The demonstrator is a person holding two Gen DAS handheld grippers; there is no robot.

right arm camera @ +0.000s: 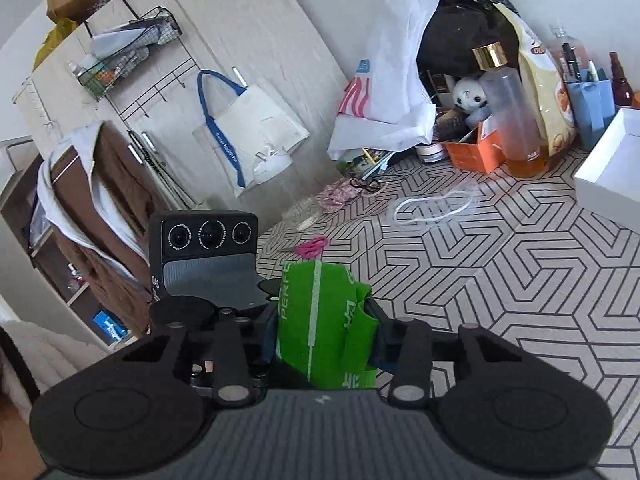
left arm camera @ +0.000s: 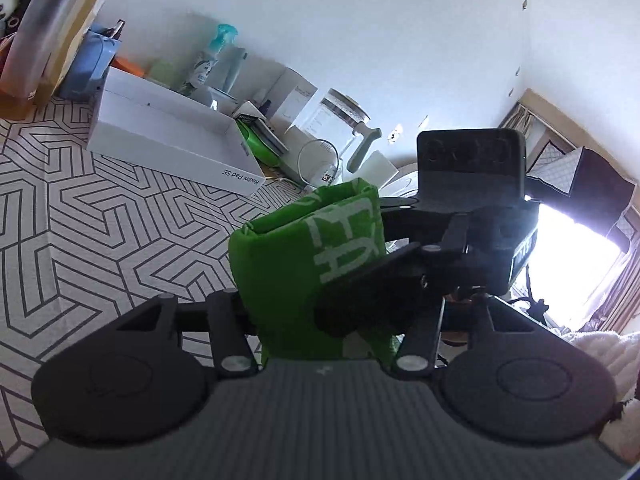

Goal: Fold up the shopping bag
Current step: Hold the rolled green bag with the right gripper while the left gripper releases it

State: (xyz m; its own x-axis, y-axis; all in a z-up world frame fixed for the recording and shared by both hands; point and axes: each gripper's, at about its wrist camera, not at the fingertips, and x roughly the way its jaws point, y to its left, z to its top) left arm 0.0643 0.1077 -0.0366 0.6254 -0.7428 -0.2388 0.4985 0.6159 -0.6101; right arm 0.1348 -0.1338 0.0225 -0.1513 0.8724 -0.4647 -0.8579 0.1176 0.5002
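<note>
The green shopping bag (left arm camera: 288,276) is folded into a thick small bundle with white print and is held up above the patterned tablecloth (left arm camera: 80,232). My left gripper (left arm camera: 316,312) is shut on its lower part. My right gripper (left arm camera: 360,308) comes in from the right, its black finger lying across the bundle. In the right wrist view the same bag (right arm camera: 320,328) sits clamped between the pads of my right gripper (right arm camera: 324,340), and the left gripper (right arm camera: 268,296) meets the bundle from the left. The fingertips are mostly hidden by the cloth.
A white tablet box (left arm camera: 172,140), a glass jug (left arm camera: 340,120) and bottles crowd the table's back. Pink scissors (right arm camera: 310,248), a white cord loop (right arm camera: 432,204), a gold-capped bottle (right arm camera: 512,120) and a white plastic bag (right arm camera: 392,80) lie beyond the bundle.
</note>
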